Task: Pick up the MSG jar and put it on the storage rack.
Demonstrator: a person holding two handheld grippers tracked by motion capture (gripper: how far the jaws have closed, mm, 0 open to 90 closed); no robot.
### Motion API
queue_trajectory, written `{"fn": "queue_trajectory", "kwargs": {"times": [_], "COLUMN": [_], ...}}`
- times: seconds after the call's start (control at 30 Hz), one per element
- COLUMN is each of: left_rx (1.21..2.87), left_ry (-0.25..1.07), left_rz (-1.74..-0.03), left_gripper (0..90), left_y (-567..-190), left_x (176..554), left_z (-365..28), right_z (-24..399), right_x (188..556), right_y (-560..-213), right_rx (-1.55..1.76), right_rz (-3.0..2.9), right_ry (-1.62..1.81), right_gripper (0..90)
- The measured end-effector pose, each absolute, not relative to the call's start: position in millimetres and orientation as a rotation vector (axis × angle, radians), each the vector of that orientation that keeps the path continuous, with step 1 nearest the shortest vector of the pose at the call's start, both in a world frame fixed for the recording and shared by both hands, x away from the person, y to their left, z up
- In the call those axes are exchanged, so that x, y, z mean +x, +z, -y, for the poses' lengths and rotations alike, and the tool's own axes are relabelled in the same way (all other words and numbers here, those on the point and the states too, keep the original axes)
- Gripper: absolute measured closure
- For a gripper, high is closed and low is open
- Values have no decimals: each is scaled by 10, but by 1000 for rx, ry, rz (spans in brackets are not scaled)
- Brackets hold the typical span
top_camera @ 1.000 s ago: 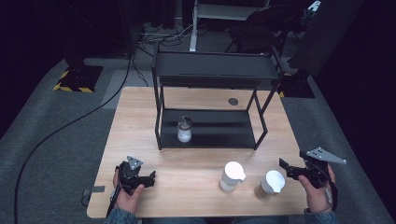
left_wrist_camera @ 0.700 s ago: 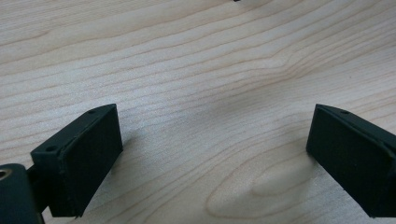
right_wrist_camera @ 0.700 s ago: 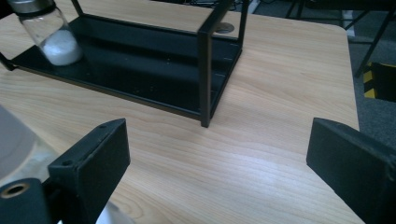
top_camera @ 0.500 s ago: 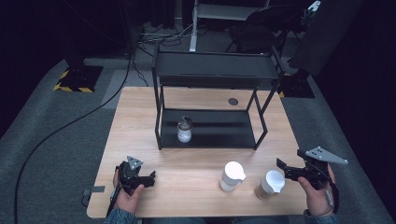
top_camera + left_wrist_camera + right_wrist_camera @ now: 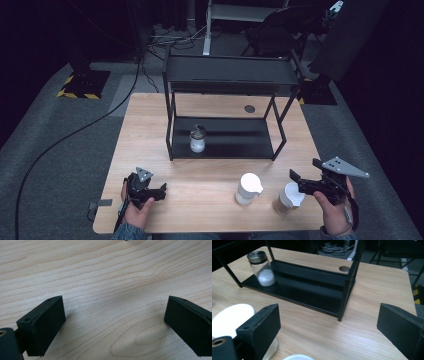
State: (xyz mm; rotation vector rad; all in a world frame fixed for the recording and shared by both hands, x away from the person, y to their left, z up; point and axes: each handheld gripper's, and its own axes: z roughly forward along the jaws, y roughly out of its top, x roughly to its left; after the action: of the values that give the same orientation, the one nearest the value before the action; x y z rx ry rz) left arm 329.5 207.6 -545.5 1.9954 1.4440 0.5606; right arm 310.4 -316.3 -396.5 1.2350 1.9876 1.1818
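Hovering at lower right of the high view, the right gripper (image 5: 296, 181) stands wide beside a white-lidded jar (image 5: 288, 197), gripping nothing. The left gripper (image 5: 161, 190) rests wide on the table (image 5: 210, 165), apparently idle.

**Both grippers held low, jaws apart**

Left hand (image 5: 134, 206) at the near left of the high view, wrapped around the left gripper (image 5: 159, 191), which points right and lies low. Jaws spread wide in the left gripper view, nothing between the pads (image 5: 47, 326).

Right hand (image 5: 334, 212) at the near right, gripping the right gripper (image 5: 295, 181) from behind, grey three-cornered plate on top, nose aimed left. Jaws wide apart in the right gripper view, pads (image 5: 265, 323) bare, nothing clamped. Sleeve cuffs just visible at the bottom edge.
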Motion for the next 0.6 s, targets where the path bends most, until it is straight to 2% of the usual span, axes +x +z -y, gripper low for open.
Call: {"fn": "queue_trajectory", "kwargs": {"times": [0.6], "left_rx": [1994], "left_ry": [560], "left_rz": [-1445], "left_gripper": [33], "left_y": [-5456], "left_x": [3296], "left_z": [-2075], "right_z": [2693], "right_x": [3029], "right_y": [-3875], "right_rx": [1154], "right_rz": [-2037], "right_ry": [1243], "right_gripper": [51]}}
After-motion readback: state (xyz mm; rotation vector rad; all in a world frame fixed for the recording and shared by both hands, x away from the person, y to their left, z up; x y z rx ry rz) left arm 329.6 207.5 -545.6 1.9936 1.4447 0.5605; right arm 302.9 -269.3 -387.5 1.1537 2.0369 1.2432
